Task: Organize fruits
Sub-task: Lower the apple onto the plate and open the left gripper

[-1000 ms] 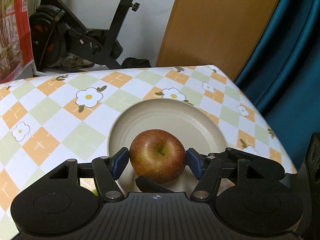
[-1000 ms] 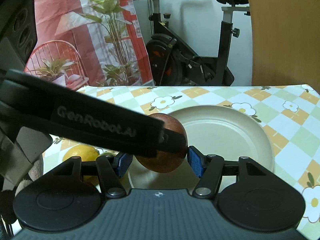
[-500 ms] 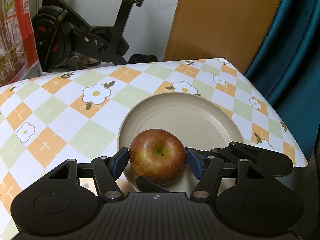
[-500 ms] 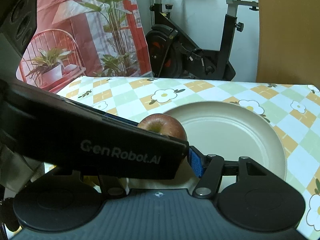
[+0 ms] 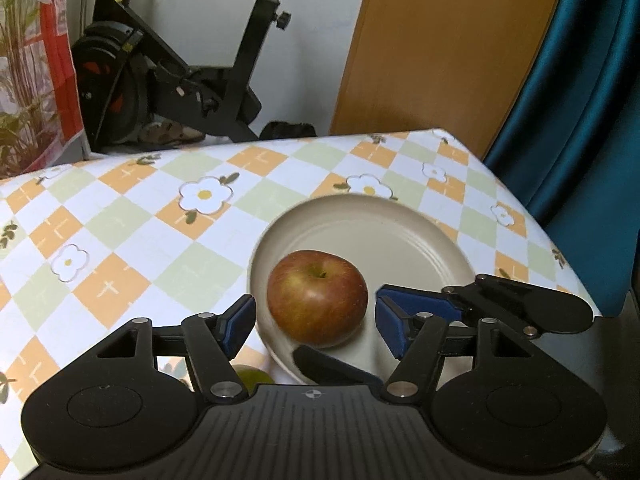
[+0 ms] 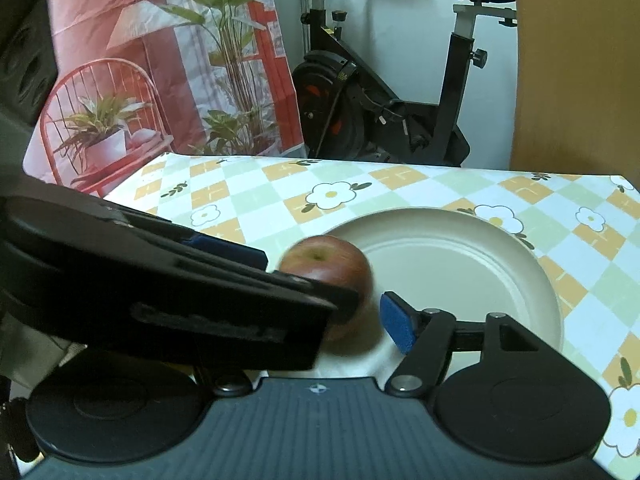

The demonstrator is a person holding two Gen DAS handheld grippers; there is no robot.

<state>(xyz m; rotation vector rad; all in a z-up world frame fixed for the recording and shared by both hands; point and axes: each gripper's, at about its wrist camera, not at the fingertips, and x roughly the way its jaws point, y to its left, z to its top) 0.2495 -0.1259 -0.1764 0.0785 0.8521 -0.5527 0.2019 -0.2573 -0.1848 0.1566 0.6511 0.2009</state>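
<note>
Red-skinned, the apple sits on the plate near its edge, released between the spread pads of the left tool. Nudged during withdrawal, it could roll off onto the table. Whether the right tool is spread cannot be told.

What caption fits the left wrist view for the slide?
Left tool open around a red apple resting on a beige plate, checkered floral tablecloth beneath.

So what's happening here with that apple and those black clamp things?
A person is sorting fruit with two handheld grabbers. The left tool is open, its blue pads on either side of the red apple without touching it. The apple sits on the beige plate. The right tool waits nearby; one side is hidden. A green fruit lies beside the plate.
</note>
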